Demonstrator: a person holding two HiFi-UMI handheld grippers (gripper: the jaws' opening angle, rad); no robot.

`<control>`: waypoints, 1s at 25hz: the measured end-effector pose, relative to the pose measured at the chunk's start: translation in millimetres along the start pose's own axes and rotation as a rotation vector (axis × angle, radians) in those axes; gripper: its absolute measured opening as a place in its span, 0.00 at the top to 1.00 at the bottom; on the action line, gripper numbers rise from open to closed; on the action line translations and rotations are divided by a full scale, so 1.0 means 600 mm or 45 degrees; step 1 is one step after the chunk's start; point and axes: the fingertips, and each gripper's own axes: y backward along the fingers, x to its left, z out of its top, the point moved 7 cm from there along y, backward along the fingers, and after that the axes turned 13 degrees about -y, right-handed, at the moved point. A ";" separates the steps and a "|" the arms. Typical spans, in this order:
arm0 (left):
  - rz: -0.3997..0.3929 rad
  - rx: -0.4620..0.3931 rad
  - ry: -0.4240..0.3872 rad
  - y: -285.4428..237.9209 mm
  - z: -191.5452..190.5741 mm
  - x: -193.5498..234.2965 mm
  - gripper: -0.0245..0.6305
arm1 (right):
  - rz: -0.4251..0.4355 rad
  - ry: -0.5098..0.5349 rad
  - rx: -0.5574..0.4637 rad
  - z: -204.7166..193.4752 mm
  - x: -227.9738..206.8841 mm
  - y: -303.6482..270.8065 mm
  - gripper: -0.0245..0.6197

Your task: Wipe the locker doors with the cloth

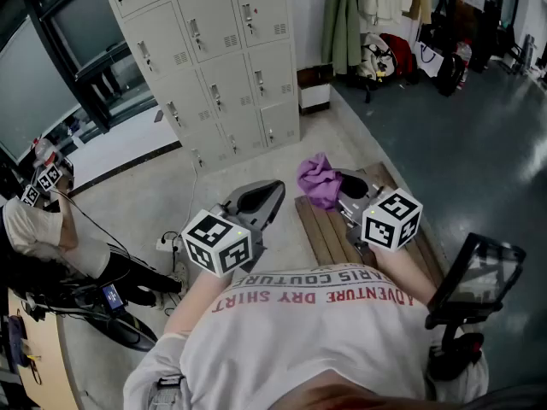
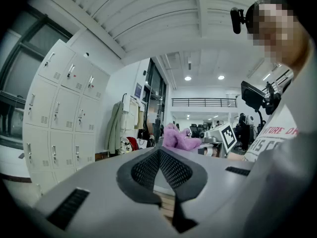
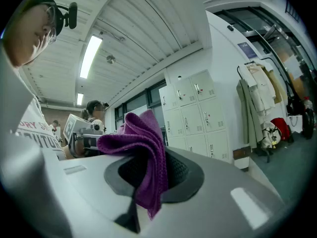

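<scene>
The right tongs are pressed together on a purple cloth. The cloth is pinched by its middle. Most of it bunches up in folds above the tips and spills to the left, and one corner hangs down below them. In the head view the cloth sits at the far end of the right tongs, held in the air on the right side of the scene.

The left tongs are pressed together with nothing between them. They are held just left of the right tongs and do not touch the cloth, which shows beyond their tips to the right.

The grey lockers stand far off to the left, well apart from both tongs, with all doors closed.
</scene>
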 end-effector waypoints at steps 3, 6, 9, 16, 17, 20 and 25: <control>-0.002 0.003 0.003 -0.008 -0.005 -0.003 0.96 | -0.005 -0.013 0.001 -0.004 -0.010 0.004 0.87; -0.006 0.008 0.011 -0.015 -0.009 -0.008 0.96 | -0.007 -0.026 -0.004 -0.007 -0.018 0.012 0.87; -0.009 0.009 0.010 -0.020 -0.012 -0.011 0.96 | -0.006 -0.042 -0.023 -0.008 -0.023 0.019 0.87; -0.016 0.040 0.013 -0.035 -0.019 -0.011 0.96 | -0.136 0.026 0.020 -0.008 -0.047 0.014 0.87; -0.014 0.043 0.014 -0.035 -0.022 -0.005 0.96 | -0.126 0.035 0.008 -0.009 -0.048 0.009 0.87; 0.000 0.043 0.021 -0.035 -0.038 0.022 0.96 | -0.105 0.071 -0.008 -0.018 -0.053 -0.016 0.87; 0.011 0.040 0.058 -0.064 -0.059 0.095 0.96 | -0.057 -0.043 -0.001 -0.012 -0.101 -0.076 0.87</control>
